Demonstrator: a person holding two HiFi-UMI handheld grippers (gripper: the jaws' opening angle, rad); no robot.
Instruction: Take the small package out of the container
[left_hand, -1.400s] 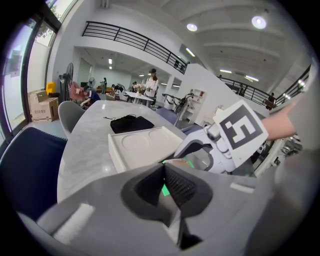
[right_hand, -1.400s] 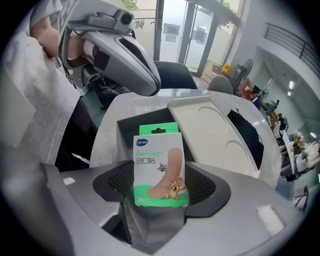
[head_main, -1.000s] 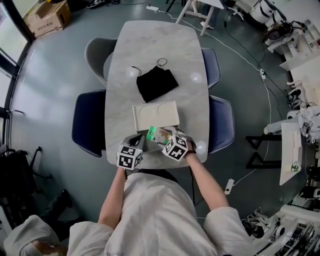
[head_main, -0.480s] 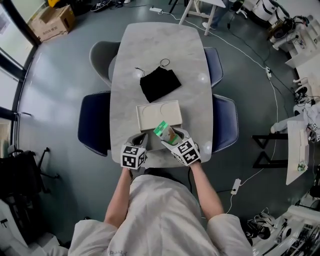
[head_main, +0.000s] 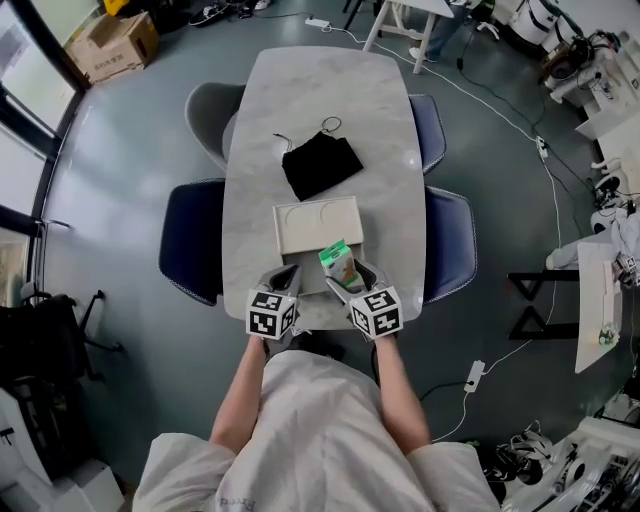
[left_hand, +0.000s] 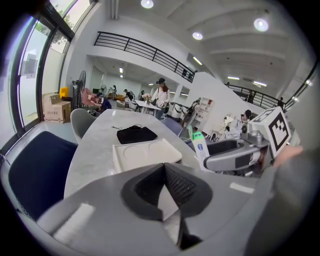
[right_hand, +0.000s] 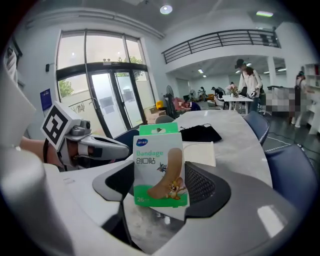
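One small green-and-white cardboard bandage package (right_hand: 160, 165) sits clamped upright between the right gripper's (head_main: 344, 280) fingers, held above the grey marble table (head_main: 320, 110) with no container around it. The left gripper's (left_hand: 164, 172) fingers are pressed together, nothing between them. Removal looks done to me.

Your left forearm (head_main: 241, 382) and right forearm (head_main: 394, 388) reach toward 12 o'clock, side by side. Your left gripper (head_main: 284, 274) has its jaws together; your right gripper (head_main: 348, 280), at its 3 o'clock, clamps the small package (right_hand: 160, 165).
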